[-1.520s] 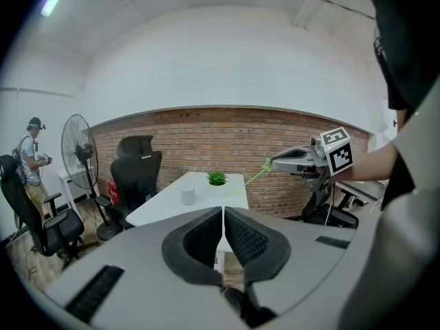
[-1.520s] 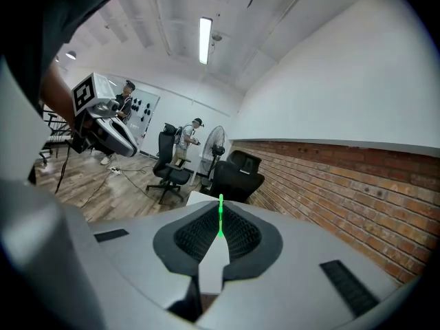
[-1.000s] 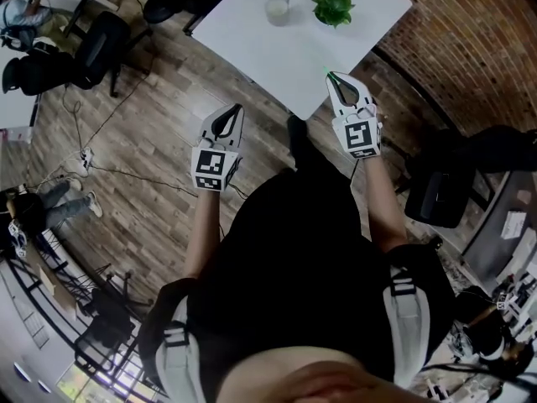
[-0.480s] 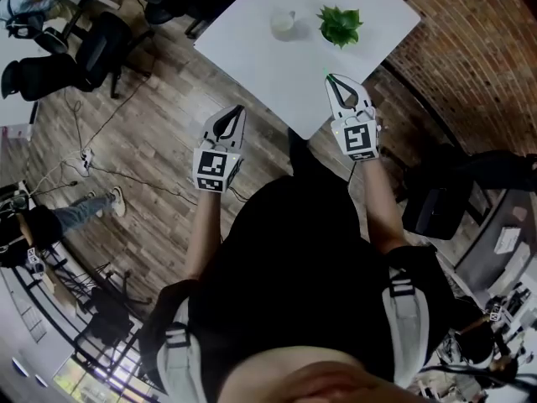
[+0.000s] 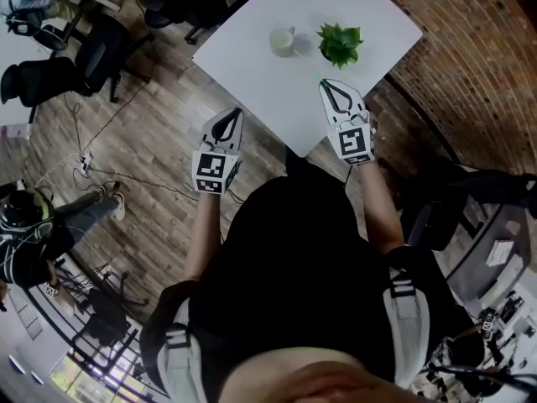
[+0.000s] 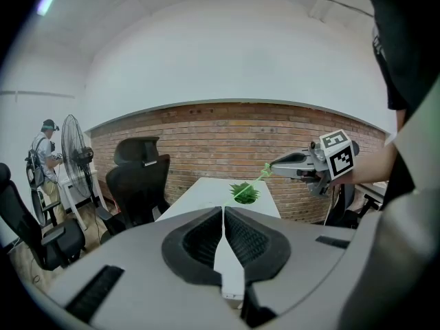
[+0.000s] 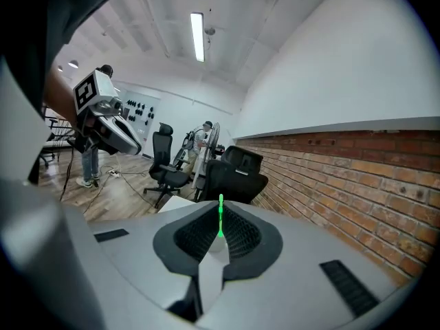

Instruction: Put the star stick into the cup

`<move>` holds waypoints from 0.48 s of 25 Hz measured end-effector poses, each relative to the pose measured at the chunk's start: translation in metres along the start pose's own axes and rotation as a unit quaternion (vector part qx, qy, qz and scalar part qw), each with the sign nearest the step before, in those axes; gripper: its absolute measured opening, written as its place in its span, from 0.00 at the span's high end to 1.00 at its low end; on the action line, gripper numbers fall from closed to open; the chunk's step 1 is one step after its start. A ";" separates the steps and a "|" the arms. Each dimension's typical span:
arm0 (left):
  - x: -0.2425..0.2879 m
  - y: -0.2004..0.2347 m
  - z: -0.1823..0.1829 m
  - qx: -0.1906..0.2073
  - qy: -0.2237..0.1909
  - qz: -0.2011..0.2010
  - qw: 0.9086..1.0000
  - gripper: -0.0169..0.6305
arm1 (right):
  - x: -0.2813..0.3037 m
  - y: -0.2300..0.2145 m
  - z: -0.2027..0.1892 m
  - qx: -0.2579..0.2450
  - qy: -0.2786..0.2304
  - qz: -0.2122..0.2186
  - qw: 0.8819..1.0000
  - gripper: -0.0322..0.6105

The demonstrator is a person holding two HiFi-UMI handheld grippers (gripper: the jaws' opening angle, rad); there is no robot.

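A thin green star stick (image 7: pixel 221 218) stands up between the pads of my right gripper (image 7: pixel 219 207), which is shut on it. In the left gripper view the stick (image 6: pixel 253 183) slants down from the right gripper's tip (image 6: pixel 272 168) toward the plant. The pale cup (image 5: pixel 281 40) stands on the white table (image 5: pixel 252 70), left of a small green plant (image 5: pixel 339 42). In the head view my right gripper (image 5: pixel 324 84) hangs over the table's near corner. My left gripper (image 5: pixel 234 113) is shut and holds nothing, just off the table's near edge. Its pads (image 6: pixel 206 236) meet.
A brick wall (image 5: pixel 470 49) runs along the right side. Black office chairs (image 5: pixel 63 70) stand on the wooden floor to the left, with cables (image 5: pixel 109 170) across it. Another chair (image 6: pixel 137 181) sits beside the table. A person (image 5: pixel 33 242) stands at the far left.
Both grippers have moved forward toward the table. The right gripper's tip now reaches over the near corner, closer to the plant and cup. Neither gripper's jaws have changed.
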State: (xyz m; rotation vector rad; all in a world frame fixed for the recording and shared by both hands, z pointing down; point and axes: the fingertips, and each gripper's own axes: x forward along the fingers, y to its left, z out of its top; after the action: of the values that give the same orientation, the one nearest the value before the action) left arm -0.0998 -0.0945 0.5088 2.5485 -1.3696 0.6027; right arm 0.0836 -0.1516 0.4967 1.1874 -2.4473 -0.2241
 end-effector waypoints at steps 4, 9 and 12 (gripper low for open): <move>0.019 0.007 0.011 -0.004 -0.003 0.003 1.000 0.93 | 0.013 0.000 0.001 -0.014 0.003 0.022 1.000 0.94; 0.042 0.013 0.021 -0.005 -0.002 0.004 1.000 0.93 | 0.031 -0.007 -0.002 -0.045 -0.007 0.036 0.998 0.94; 0.052 0.017 0.023 -0.010 -0.002 0.008 1.000 0.93 | 0.039 -0.013 -0.001 -0.040 -0.007 0.042 0.998 0.94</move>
State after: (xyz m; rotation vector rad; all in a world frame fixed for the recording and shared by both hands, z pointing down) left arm -0.0821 -0.1508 0.5103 2.5261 -1.3925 0.5844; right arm 0.0721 -0.1900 0.5049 1.0492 -2.4705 -0.3041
